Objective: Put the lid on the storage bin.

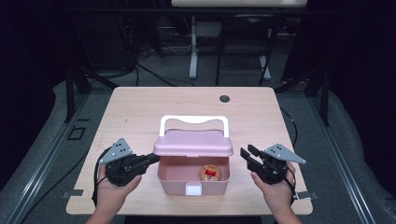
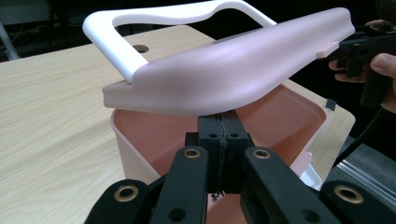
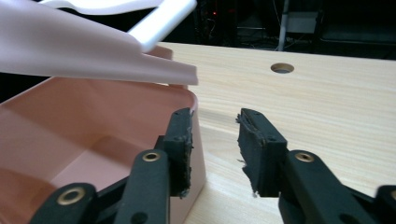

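Pink lid [image 1: 194, 142] edge above closed left hand-held gripper [image 1: 152, 158].

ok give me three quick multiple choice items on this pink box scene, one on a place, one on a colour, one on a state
1. Where is the small round item?
A. inside the pink box
B. on the table beside the box
C. on top of the lid

2. What colour is the lid's handle?
A. black
B. white
C. blue

3. How do the right gripper jaws stand?
A. shut on the handle
B. shut on the lid
C. open, with nothing between them

Answers:
1 A, the high view shows it on the box floor.
2 B, the handle is white against the pink lid.
3 C, a bare gap shows between the pads.
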`<state>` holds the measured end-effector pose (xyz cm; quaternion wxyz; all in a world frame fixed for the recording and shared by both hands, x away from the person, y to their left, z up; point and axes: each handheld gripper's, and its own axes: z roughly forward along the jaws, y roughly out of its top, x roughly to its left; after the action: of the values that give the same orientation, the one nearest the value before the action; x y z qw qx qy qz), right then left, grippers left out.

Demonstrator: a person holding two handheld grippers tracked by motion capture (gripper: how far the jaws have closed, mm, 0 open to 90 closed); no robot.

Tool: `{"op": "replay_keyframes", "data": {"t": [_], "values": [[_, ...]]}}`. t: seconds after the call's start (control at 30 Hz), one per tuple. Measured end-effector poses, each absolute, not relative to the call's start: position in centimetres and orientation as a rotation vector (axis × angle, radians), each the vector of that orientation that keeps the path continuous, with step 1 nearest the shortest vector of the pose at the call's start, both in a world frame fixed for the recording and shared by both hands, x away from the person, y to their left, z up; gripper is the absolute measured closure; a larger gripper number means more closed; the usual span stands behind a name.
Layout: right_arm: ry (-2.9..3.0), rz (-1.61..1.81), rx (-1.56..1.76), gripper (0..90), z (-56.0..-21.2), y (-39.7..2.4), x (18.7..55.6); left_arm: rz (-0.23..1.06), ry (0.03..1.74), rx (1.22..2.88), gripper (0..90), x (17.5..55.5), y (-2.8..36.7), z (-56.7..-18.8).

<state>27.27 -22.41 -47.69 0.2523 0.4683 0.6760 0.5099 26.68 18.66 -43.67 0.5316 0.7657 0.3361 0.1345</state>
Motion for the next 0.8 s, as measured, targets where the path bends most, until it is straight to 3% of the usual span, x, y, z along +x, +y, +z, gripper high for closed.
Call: {"op": "replay_keyframes", "data": {"t": [0.4, 0.8], "values": [[1.846, 1.318, 1.329, 45.3, -49.8, -23.7, 28.1, 0.313, 0.808, 1.842, 89.8, 26.5, 18.9, -44.5], [1.838, 1.308, 1.304, 42.2, -50.7, -23.9, 27.9, 0.284, 0.819, 1.864, 89.8, 25.8, 19.3, -45.7]]}}
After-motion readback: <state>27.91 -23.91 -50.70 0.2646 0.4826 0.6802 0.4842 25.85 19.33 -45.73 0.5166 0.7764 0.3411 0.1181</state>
